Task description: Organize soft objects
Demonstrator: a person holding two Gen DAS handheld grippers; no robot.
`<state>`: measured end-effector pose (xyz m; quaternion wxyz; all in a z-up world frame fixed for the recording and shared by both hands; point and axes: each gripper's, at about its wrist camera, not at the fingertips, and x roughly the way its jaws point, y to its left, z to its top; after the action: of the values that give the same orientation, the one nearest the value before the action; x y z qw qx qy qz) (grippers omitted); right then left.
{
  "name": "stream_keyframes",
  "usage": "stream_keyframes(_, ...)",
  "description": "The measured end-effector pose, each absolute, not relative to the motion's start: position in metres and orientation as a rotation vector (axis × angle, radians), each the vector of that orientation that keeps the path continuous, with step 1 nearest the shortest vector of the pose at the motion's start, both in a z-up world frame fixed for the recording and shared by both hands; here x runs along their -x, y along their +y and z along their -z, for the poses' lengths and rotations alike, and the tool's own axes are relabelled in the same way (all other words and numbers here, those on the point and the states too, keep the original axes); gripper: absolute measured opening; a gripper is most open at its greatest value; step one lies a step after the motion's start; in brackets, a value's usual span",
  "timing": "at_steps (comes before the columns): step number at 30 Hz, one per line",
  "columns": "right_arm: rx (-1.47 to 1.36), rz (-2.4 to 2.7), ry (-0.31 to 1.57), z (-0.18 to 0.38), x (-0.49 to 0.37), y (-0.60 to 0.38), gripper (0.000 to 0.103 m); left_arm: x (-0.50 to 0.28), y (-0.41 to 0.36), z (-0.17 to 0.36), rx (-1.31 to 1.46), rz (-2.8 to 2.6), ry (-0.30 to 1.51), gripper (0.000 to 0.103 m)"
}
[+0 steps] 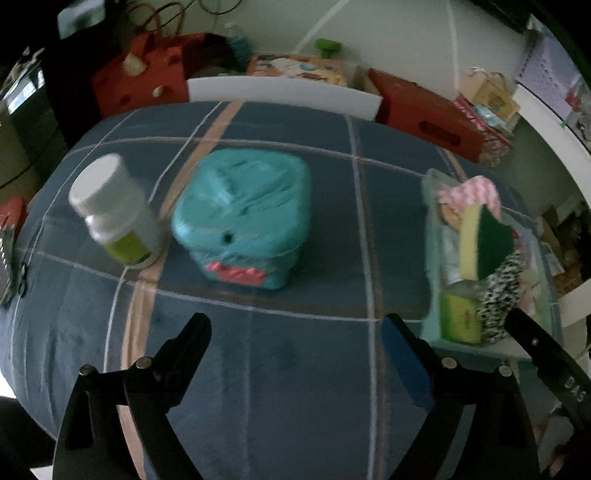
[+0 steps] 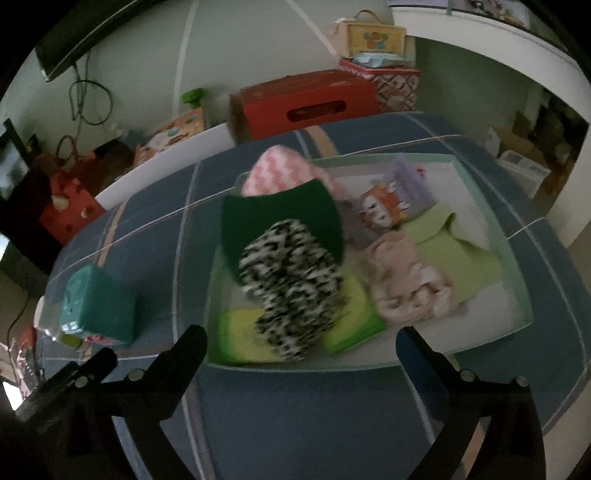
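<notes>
Plaid bed [image 1: 295, 369] bears bottle [image 1: 114, 214], seemingly teal pack [image 1: 240, 218], tray [image 2: 517, 295].

You are working over a bed spread with a blue plaid blanket [image 1: 295, 369] crossed by white and tan stripes. Beyond its far edge a pale wall [image 2: 240, 48] rises, with a dark cable [image 2: 88, 99] hanging down it. Red cardboard boxes [image 1: 424, 114] and a red paper bag [image 1: 144, 74] crowd the floor behind the bed. A white shelf edge [image 2: 480, 33] curves past on your right. The light is dim.

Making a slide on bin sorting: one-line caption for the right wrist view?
Open right gripper faces a tray of soft items, a black-and-white scrunchie leaning on a green sponge.
</notes>
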<state>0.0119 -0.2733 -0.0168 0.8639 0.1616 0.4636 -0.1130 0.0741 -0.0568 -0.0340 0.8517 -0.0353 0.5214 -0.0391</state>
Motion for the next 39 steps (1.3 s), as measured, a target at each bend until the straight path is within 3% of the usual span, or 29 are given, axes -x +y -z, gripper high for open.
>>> stream_keyframes(39,-0.21,0.208,1.019,0.03,-0.027,-0.242,0.103,-0.069,-0.045,0.042,-0.038,-0.039,1.148,0.093)
